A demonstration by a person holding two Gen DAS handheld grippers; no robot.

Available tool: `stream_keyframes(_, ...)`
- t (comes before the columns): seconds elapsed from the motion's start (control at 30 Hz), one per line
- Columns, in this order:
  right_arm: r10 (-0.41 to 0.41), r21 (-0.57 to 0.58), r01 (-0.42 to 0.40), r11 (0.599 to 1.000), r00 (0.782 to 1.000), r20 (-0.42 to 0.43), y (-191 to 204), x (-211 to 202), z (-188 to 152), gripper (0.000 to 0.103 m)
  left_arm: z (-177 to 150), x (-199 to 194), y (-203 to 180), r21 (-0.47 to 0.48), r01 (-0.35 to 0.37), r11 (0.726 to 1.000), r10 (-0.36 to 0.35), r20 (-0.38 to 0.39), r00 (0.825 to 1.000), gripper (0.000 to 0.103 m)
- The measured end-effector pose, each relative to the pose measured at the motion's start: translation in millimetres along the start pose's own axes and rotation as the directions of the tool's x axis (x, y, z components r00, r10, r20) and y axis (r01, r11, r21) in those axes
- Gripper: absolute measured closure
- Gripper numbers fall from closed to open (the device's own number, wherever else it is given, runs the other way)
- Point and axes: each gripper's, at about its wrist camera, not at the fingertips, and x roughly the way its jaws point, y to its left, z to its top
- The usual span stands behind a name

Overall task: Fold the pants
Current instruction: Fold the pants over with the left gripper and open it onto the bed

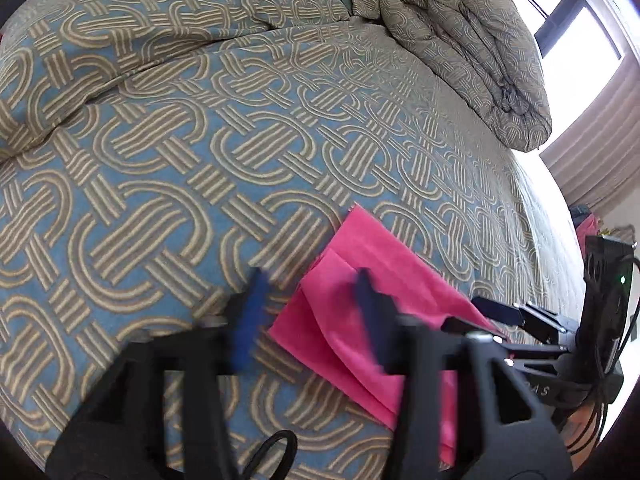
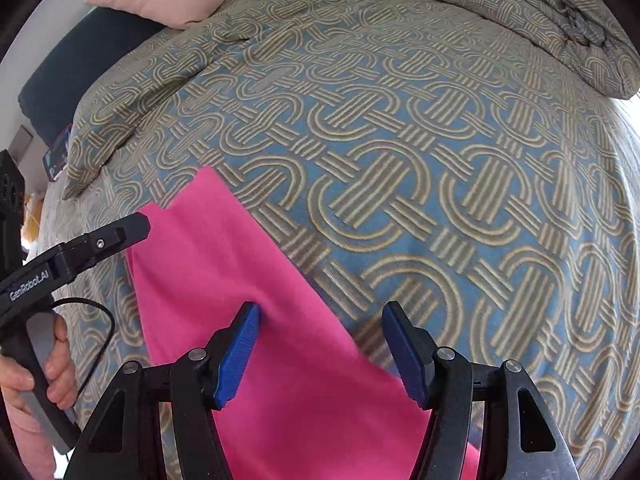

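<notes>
Pink pants (image 2: 224,280) on bed (image 2: 440,160) partly folded, more folds left. Both tools open, empty: left tool (image 1: 312,292), right tool (image 2: 320,344).

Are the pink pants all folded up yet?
Partly. The pink pants lie on the patterned bedspread with layers already stacked, so at least one fold looks done. Nothing is gripped now: the left gripper and right gripper both hover over the cloth with jaws apart. The strip looks long, so probably another fold remains.
</notes>
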Motion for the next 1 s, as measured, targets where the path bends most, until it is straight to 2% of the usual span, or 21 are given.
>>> stream_keyframes(0.03, 0.001, -0.002, -0.001, 1.0, 1.0, 0.018, 1, 3, 5, 0.031, 0, 0, 1, 0.001, -0.011, 1.0, 0.011, -0.014, 1.0, 0.101)
stream_keyframes(0.07, -0.022, 0.0, 0.022, 1.0, 0.999, 0.04, 1, 5, 10, 0.031, -1, -5, 3, -0.014, -0.002, 1.0, 0.002, 0.002, 1.0, 0.1)
stream_keyframes(0.13, -0.137, 0.029, 0.135, 0.99, 0.988, 0.072, -1, 6, 20, 0.031, -2, -25, 6, -0.023, 0.026, 0.999, -0.025, 0.055, 0.998, 0.1)
stream_keyframes(0.17, -0.194, 0.048, 0.191, 0.98, 0.978, 0.078, -3, 6, 24, 0.031, -2, -37, 7, -0.01, -0.002, 1.0, 0.003, 0.104, 0.995, 0.101)
stream_keyframes(0.2, -0.219, 0.07, 0.213, 0.974, 0.972, 0.081, -6, 4, 26, 0.031, -2, -47, 8, 0.013, -0.058, 0.998, 0.055, 0.154, 0.987, 0.101)
stream_keyframes(0.27, -0.143, 0.109, 0.133, 0.985, 0.986, 0.083, -12, -5, 22, 0.031, 1, -56, 15, 0.05, -0.153, 0.987, 0.14, 0.208, 0.968, 0.101)
stream_keyframes(0.3, -0.089, 0.125, 0.078, 0.989, 0.992, 0.086, -15, -13, 17, 0.031, 3, -56, 23, 0.035, -0.159, 0.987, 0.15, 0.199, 0.969, 0.101)
stream_keyframes(0.33, -0.052, 0.139, 0.038, 0.99, 0.994, 0.095, -18, -23, 10, 0.031, 5, -56, 32, 0.006, -0.136, 0.991, 0.133, 0.178, 0.975, 0.101)
stream_keyframes(0.43, -0.021, 0.165, 0.0, 0.986, 0.992, 0.124, -26, -54, -21, 0.031, 1, -62, 51, -0.077, -0.065, 0.995, 0.077, 0.171, 0.982, 0.098)
stream_keyframes(0.5, -0.024, 0.197, -0.004, 0.98, 0.99, 0.141, -35, -77, -50, 0.031, -5, -63, 50, -0.074, -0.05, 0.996, 0.061, 0.155, 0.986, 0.081)
stream_keyframes(0.53, -0.022, 0.221, -0.01, 0.975, 0.989, 0.145, -40, -88, -68, 0.031, -10, -64, 47, -0.065, -0.037, 0.997, 0.046, 0.145, 0.988, 0.064)
stream_keyframes(0.57, -0.02, 0.249, -0.017, 0.968, 0.989, 0.149, -46, -99, -86, 0.031, -15, -65, 41, -0.051, -0.023, 0.998, 0.03, 0.135, 0.99, 0.052)
stream_keyframes(0.63, -0.033, 0.314, -0.015, 0.949, 0.989, 0.146, -56, -116, -119, 0.031, -24, -69, 27, 0.002, 0.001, 1.0, -0.001, 0.122, 0.993, 0.044)
stream_keyframes(0.67, -0.043, 0.344, -0.007, 0.939, 0.989, 0.139, -59, -122, -135, 0.031, -28, -68, 20, 0.024, 0.009, 1.0, -0.012, 0.113, 0.994, 0.034)
stream_keyframes(0.73, -0.076, 0.393, 0.021, 0.919, 0.989, 0.124, -61, -130, -167, 0.031, -34, -64, 3, 0.063, 0.03, 0.998, -0.035, 0.073, 0.997, 0.026)
stream_keyframes(0.87, -0.136, 0.463, 0.07, 0.884, 0.985, 0.11, -69, -145, -213, 0.031, -44, -47, -25, 0.1, 0.049, 0.994, -0.047, -0.026, 0.999, 0.026)
stream_keyframes(1.0, -0.139, 0.553, 0.05, 0.832, 0.983, 0.12, -92, -148, -236, 0.031, -61, -40, -45, 0.069, 0.145, 0.987, -0.138, -0.099, 0.985, 0.026)
